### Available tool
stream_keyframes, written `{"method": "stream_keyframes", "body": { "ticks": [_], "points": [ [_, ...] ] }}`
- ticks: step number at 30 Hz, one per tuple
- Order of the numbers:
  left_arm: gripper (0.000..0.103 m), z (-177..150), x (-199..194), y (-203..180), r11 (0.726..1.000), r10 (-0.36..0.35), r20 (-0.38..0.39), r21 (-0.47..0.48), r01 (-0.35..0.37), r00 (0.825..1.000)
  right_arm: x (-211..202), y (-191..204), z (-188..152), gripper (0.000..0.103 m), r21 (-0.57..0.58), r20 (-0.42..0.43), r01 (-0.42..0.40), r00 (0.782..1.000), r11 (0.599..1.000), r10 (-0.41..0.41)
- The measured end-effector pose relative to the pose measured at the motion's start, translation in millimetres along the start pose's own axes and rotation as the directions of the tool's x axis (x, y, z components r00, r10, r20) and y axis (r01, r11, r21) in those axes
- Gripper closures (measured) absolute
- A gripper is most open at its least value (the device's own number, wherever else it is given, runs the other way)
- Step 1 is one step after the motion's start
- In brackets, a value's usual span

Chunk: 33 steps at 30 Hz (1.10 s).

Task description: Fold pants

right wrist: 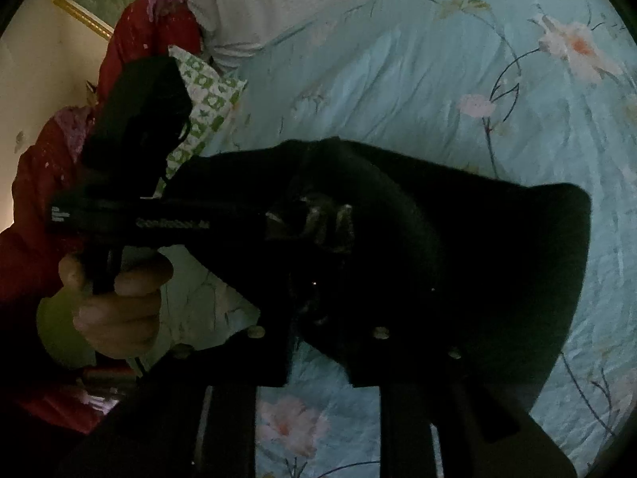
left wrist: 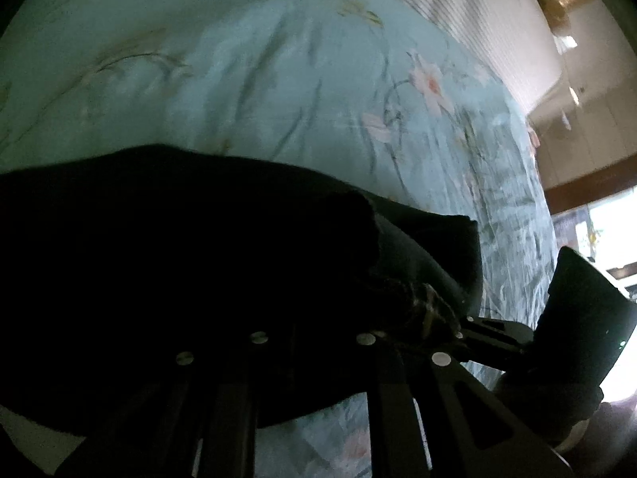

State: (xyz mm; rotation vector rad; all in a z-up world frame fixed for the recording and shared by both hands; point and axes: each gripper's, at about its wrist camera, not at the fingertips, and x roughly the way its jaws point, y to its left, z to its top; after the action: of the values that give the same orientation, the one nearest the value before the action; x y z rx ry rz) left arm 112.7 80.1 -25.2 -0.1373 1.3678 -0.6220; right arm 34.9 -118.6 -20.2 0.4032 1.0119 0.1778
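**As the fold comes down, both corners want to land together**

While I lower this dark pants (right wrist: 477,259) edge onto the flowered bed cover (right wrist: 398,79), the thing to get right, I judge, is keeping my two claws level with each other, so the upper layer lands square on the one beneath and no crease is trapped. I should let go only once the cloth lies flat, then draw straight back so the edge is not dragged along.

My left gripper (right wrist: 326,219) has its jaws close together, and a bunch of the fabric sits gathered at their tips; as far as I can judge, it pinches the pants there. My right gripper (right wrist: 318,290) is buried under the same dark cloth, and I cannot tell whether it is spread or pressed together.

The pants lie on the cover directly under and over both claws, draped across my fingers. The two tips are just beside each other on one edge of the cloth.
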Motion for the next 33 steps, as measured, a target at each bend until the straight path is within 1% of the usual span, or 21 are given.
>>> {"method": "stream_keyframes", "body": {
  "ticks": [1, 4, 6, 7, 9, 14, 15, 18, 21, 26, 28, 30, 31, 33],
  "points": [
    [0.089, -4, -4, 4, 1.000, 0.006, 0.013, -0.023, -0.005, 1.000, 1, 1, 0, 0.071, -0.001, -0.008, -0.010, 1.000, 1.000, 0.010],
    [0.082, -12, -14, 12, 0.997, 0.017, 0.038, -0.075, -0.014, 0.999, 4, 7, -2, 0.064, -0.012, -0.035, -0.027, 0.999, 1.000, 0.026],
    [0.073, -20, -24, 20, 0.992, 0.018, 0.060, -0.124, -0.010, 0.998, 3, 13, -2, 0.063, -0.022, -0.048, -0.043, 0.998, 0.999, 0.042],
    [0.070, -23, -28, 23, 0.990, 0.021, 0.069, -0.138, -0.011, 0.997, 2, 16, -2, 0.063, -0.026, -0.054, -0.053, 0.997, 0.998, 0.052],
    [0.062, -32, -37, 30, 0.984, 0.035, 0.086, -0.175, -0.020, 0.996, 0, 25, -2, 0.063, -0.037, -0.058, -0.068, 0.996, 0.997, 0.066],
    [0.060, -55, -59, 52, 0.965, 0.075, 0.122, -0.260, -0.041, 0.990, -7, 33, 9, 0.063, -0.042, -0.042, -0.096, 0.995, 0.995, 0.094],
    [0.058, -60, -64, 58, 0.959, 0.086, 0.128, -0.279, -0.047, 0.988, -7, 36, 13, 0.063, -0.041, -0.037, -0.102, 0.994, 0.994, 0.101],
    [0.056, -75, -77, 76, 0.938, 0.112, 0.148, -0.342, -0.056, 0.983, -9, 43, 25, 0.063, -0.054, -0.026, -0.119, 0.993, 0.991, 0.118],
    [0.053, -88, -89, 94, 0.911, 0.150, 0.154, -0.405, -0.076, 0.977, -6, 56, 38, 0.063, -0.088, -0.026, -0.125, 0.992, 0.988, 0.123],
    [0.053, -106, -106, 117, 0.855, 0.202, 0.170, -0.511, -0.089, 0.964, 1, 74, 56, 0.062, -0.140, -0.043, -0.134, 0.991, 0.981, 0.129],
    [0.052, -111, -114, 123, 0.831, 0.218, 0.184, -0.549, -0.083, 0.959, 7, 81, 64, 0.061, -0.165, -0.055, -0.146, 0.989, 0.976, 0.139],
    [0.042, -116, -122, 129, 0.801, 0.249, 0.189, -0.592, -0.092, 0.950, 14, 87, 72, 0.061, -0.185, -0.069, -0.163, 0.986, 0.969, 0.153],
    [0.042, -119, -126, 134, 0.782, 0.264, 0.193, -0.616, -0.093, 0.945, 18, 90, 75, 0.060, -0.195, -0.077, -0.172, 0.984, 0.966, 0.160],
    [0.042, -123, -132, 145, 0.754, 0.272, 0.202, -0.653, -0.078, 0.941, 29, 96, 83, 0.059, -0.213, -0.097, -0.183, 0.981, 0.960, 0.166]
  ]
}}
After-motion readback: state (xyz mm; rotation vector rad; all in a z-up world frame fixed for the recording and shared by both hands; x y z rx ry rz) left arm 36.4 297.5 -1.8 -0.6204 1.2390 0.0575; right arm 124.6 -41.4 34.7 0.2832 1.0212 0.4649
